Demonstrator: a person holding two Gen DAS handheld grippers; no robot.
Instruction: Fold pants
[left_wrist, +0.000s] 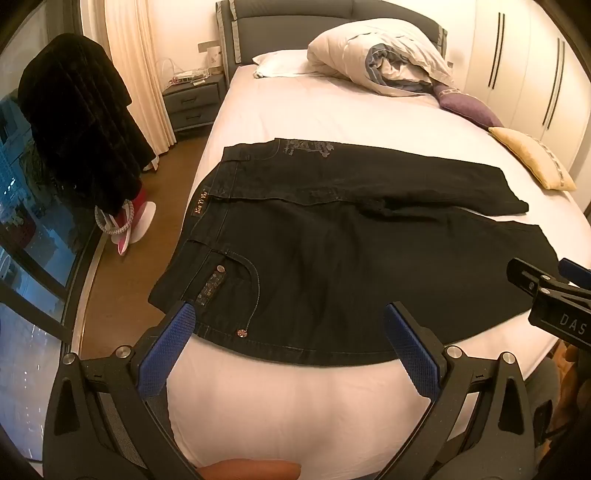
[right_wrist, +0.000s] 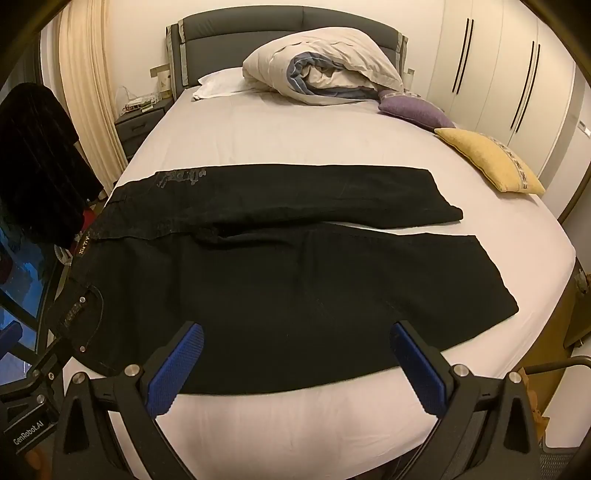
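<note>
Black jeans (left_wrist: 332, 251) lie flat across the white bed (left_wrist: 295, 107), waistband at the left, both legs running right with a narrow gap between them. They also show in the right wrist view (right_wrist: 295, 280). My left gripper (left_wrist: 290, 314) is open, hovering over the near edge of the jeans by the front pocket. My right gripper (right_wrist: 297, 334) is open, hovering over the near leg's front edge. The right gripper's tip shows at the right edge of the left wrist view (left_wrist: 546, 284). Neither holds anything.
A bundled duvet (right_wrist: 325, 66) and white pillow (right_wrist: 221, 83) lie at the headboard. A purple cushion (right_wrist: 413, 109) and yellow cushion (right_wrist: 491, 158) lie at the bed's right side. A nightstand (left_wrist: 194, 99) and a dark coat (left_wrist: 81, 122) stand left, wardrobes (right_wrist: 498, 74) right.
</note>
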